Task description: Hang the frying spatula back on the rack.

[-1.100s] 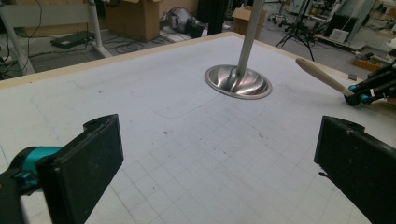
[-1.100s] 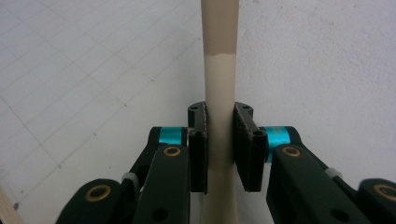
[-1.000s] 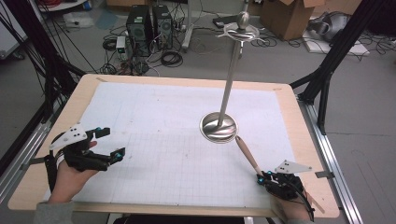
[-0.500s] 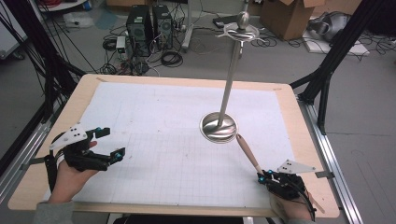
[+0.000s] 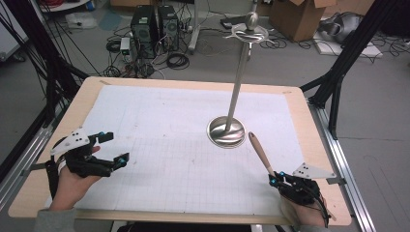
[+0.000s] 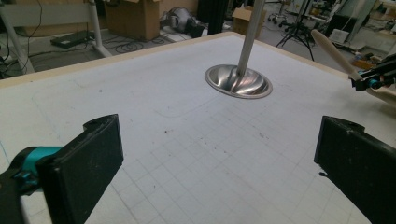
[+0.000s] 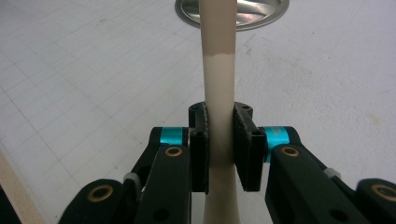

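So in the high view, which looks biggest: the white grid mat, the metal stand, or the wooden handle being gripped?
1. White grid mat, covering most of the table.
2. Metal stand, a tall pole on a round base.
3. Wooden handle, short and slim, clamped in the right gripper.

The differences are plain, so nearness to the camera doesn't alter the order.

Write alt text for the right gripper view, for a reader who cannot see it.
The right tool has its two black jaws shut on a pale wooden utensil handle that runs up the middle of the picture. Past it, at the top edge, the round metal stand base sits on the white gridded mat.
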The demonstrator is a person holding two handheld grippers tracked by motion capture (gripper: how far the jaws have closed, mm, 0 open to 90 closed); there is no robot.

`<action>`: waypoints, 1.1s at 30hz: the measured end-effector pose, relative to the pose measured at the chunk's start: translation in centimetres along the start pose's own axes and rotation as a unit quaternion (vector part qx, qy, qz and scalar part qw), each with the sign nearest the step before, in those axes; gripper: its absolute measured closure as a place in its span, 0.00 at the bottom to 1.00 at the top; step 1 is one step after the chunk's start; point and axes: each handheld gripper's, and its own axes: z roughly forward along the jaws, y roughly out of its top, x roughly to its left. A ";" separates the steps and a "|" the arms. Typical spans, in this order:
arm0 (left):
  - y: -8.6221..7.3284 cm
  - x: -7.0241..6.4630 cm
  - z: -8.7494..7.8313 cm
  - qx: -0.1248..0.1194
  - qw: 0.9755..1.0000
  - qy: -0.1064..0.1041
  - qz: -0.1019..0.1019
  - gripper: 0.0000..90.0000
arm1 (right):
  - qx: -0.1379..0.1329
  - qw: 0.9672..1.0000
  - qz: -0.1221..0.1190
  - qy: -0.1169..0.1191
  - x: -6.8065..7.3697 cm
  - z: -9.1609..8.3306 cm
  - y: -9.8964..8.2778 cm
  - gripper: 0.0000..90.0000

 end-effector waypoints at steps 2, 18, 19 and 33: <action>0.0 0.0 -0.1 -0.001 1.000 0.000 -0.001 0.02 | -0.003 1.000 0.002 -0.001 -0.1 -0.1 0.1 0.87; -0.3 -0.2 -1.5 -0.004 1.000 0.019 -0.002 0.02 | -0.050 0.998 0.011 0.024 -0.6 -0.6 2.3 0.87; -0.2 -0.2 -1.5 -0.003 1.000 0.019 -0.001 0.02 | -0.052 0.998 0.010 0.027 -0.5 -0.7 2.5 0.87; -0.3 -0.3 -0.7 0.004 1.000 0.011 0.001 0.02 | -0.070 0.997 -0.003 0.034 -1.4 -3.1 5.8 0.87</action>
